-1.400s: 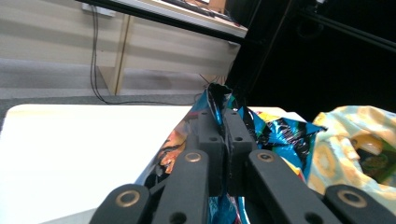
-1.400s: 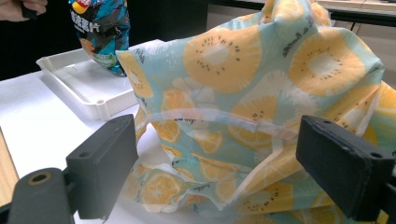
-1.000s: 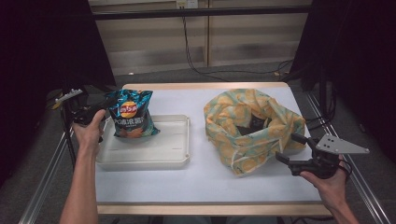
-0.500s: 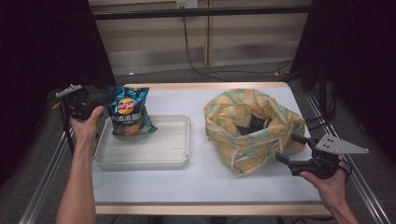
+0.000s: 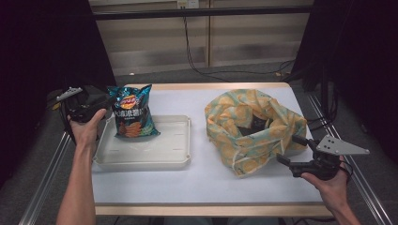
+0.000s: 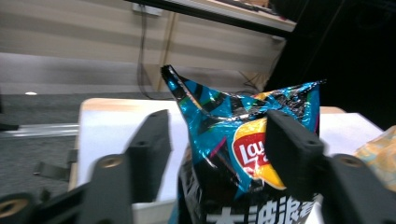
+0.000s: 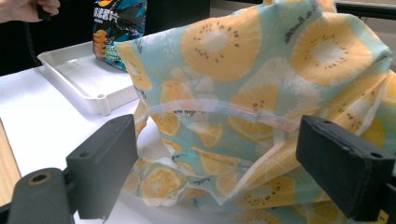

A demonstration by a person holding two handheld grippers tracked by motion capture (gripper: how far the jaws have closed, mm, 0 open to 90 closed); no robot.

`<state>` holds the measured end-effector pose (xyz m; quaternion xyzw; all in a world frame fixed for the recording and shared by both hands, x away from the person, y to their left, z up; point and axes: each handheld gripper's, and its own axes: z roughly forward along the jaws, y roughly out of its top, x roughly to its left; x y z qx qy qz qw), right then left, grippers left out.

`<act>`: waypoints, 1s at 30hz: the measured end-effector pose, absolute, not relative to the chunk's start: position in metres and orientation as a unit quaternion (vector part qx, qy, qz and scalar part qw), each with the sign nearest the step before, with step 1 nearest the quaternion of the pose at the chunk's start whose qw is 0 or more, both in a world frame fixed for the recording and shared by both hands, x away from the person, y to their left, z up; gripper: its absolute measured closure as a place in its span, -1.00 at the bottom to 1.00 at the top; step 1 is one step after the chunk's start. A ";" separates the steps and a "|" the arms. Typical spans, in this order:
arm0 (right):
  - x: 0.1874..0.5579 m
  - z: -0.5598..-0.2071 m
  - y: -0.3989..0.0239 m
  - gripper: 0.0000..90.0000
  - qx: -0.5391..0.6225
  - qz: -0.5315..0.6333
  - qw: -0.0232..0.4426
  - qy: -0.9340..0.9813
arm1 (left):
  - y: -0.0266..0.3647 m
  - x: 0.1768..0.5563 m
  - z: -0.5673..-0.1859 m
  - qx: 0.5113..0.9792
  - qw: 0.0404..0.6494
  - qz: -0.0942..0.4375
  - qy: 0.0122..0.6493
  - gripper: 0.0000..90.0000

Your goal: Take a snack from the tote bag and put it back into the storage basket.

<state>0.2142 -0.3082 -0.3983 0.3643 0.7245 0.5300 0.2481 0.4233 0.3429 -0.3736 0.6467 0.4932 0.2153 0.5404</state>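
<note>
A blue chips bag [image 5: 132,117] stands tilted at the far left corner of the white tray [image 5: 155,152]. My left gripper [image 5: 107,102] is at the bag's top left edge. Its jaws have just been opening. In the left gripper view the bag's crinkled top [image 6: 224,126] rises between the parted jaws of my left gripper [image 6: 217,135], and the pads do not press on it. My right gripper [image 5: 291,150] stands open at the front right of the fruit-print cloth bag [image 5: 248,126]. Seen from the right gripper [image 7: 224,163], the cloth [image 7: 261,93] lies ahead, ungripped.
The white table [image 5: 206,187] has bare room in front of the tray and the cloth bag. Metal rails run along both table sides. Cables hang over the floor behind. The right gripper view catches the tray [image 7: 79,74] and chips bag [image 7: 116,28] at the far left.
The left gripper's jaws have parted and released the chips bag's top, and the bag now rests in the tray. The right hand has kept still.
</note>
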 end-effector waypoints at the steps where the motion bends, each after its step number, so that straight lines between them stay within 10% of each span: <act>1: 0.214 -0.398 -0.308 -0.72 0.363 0.531 0.247 0.725 | 0.342 0.420 -0.373 0.643 0.542 0.221 0.494 -0.21; 8: 0.214 -0.396 -0.309 -0.72 0.362 0.531 0.251 0.724 | 0.338 0.392 -0.377 0.678 0.533 0.220 0.456 -0.24; 18: 0.215 -0.398 -0.305 -0.72 0.361 0.527 0.247 0.728 | 0.302 0.374 -0.407 0.739 0.531 0.149 0.387 0.99; 30: 0.215 -0.401 -0.303 -0.72 0.362 0.523 0.243 0.733 | 0.269 0.381 -0.432 0.798 0.466 0.114 0.364 0.89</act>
